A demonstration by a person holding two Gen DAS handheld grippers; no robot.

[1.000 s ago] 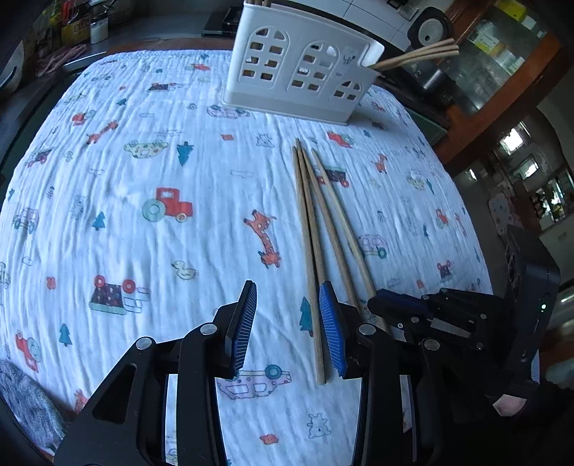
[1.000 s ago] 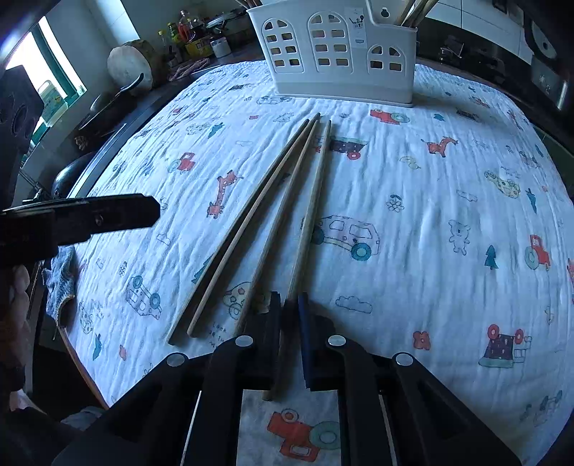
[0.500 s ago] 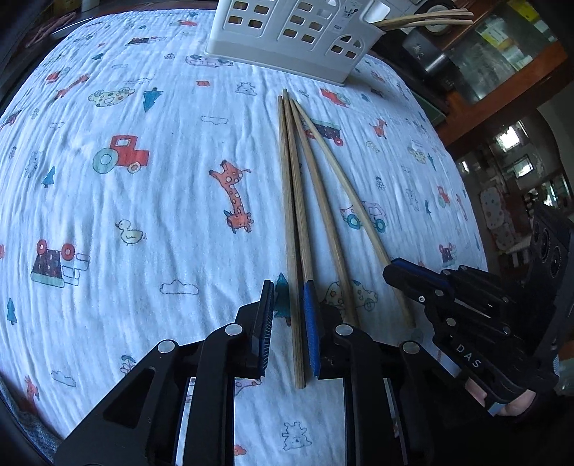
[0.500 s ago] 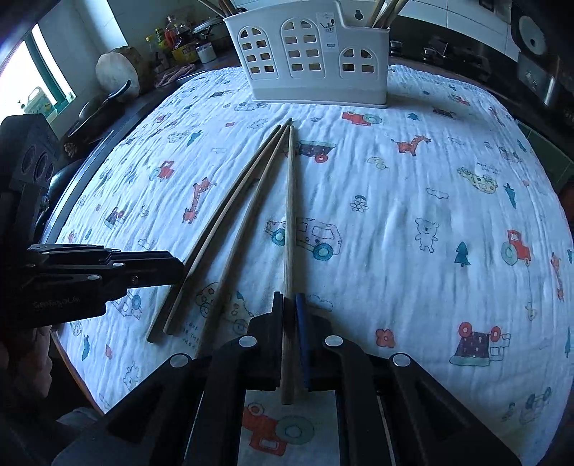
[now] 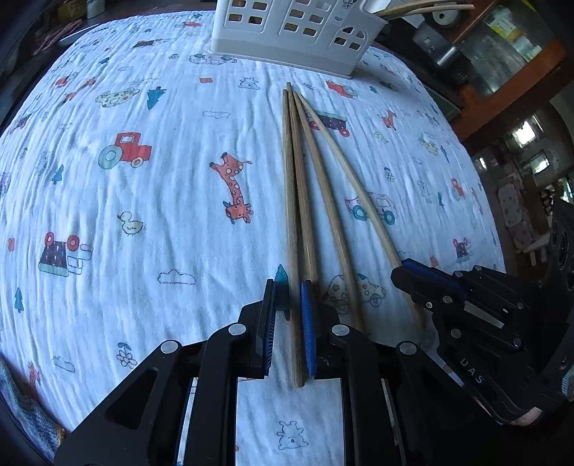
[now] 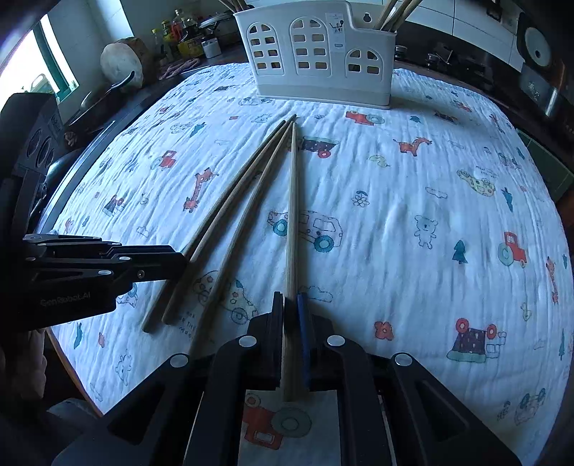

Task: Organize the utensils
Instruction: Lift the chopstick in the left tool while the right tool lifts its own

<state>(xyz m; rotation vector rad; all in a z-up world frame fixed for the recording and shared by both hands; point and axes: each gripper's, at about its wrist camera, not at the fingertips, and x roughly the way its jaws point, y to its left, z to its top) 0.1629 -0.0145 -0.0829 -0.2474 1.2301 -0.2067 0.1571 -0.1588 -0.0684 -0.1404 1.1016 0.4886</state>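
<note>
Four wooden chopsticks lie fanned on the printed cloth (image 5: 143,215), tips toward a white utensil holder (image 5: 287,32) (image 6: 319,61). My left gripper (image 5: 287,290) straddles the near end of the leftmost chopstick (image 5: 292,215). Its jaws are closing: the right pad touches the stick and a gap shows at the left pad. My right gripper (image 6: 291,301) is shut on the rightmost chopstick (image 6: 292,215), whose far tip rests on the cloth. In the right wrist view the left gripper (image 6: 179,260) reaches in from the left over the other sticks (image 6: 229,211).
Several more chopsticks (image 6: 394,12) stand in the holder's right compartment. Jars and a round loaf-like lump (image 6: 122,64) sit on the dark counter beyond the cloth. The table edge (image 6: 64,358) runs close on the left side of the right wrist view.
My left gripper has come down and to the right, around the leftmost chopstick, and its jaws have narrowed. The right gripper's chopstick has swung away from the other three.
</note>
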